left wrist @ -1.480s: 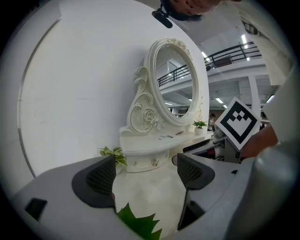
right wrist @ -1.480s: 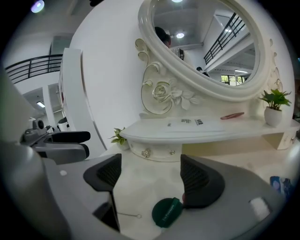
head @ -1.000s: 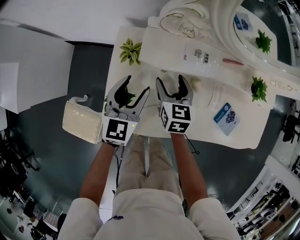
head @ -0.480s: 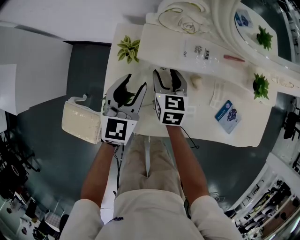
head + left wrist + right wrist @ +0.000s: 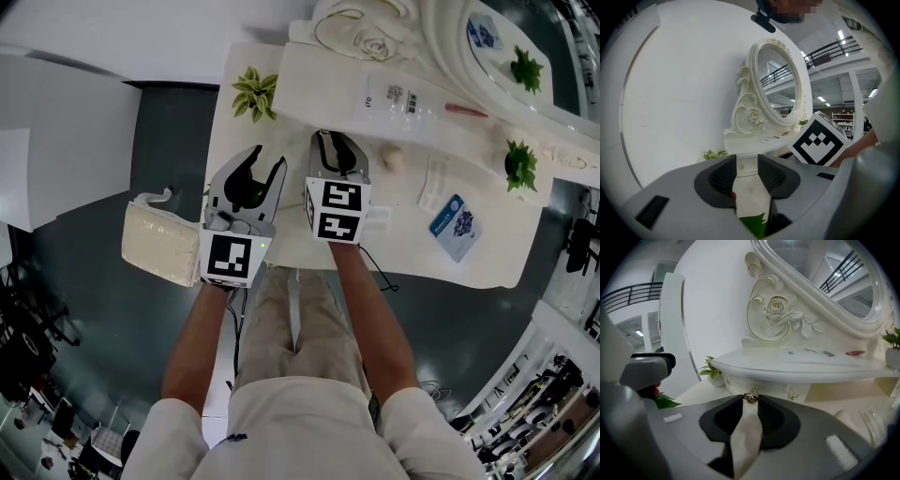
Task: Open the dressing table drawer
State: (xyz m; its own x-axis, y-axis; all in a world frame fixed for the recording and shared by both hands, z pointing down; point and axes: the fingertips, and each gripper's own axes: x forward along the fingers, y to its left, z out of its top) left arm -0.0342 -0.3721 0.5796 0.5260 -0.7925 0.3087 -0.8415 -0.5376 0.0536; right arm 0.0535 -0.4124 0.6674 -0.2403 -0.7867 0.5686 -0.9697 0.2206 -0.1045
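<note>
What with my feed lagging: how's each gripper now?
Left gripper: jaws just closing, apart, holding nothing.
Right gripper: jaws just closed onto the drawer knob.

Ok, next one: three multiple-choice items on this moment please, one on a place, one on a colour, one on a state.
1. Where is the card? A) on the floor B) on the right half of the tabletop C) on the mirror shelf
2. What colour is the knob at the tips of the right gripper? A) black B) gold C) red
3. What is the right gripper doing? A) gaping, empty B) holding a plant C) gripping the knob
Key: 1 B, the card lies flat on the white top; 2 B, it glints gold; 3 C, its jaws have just been closing and their tips pinch the knob.
</note>
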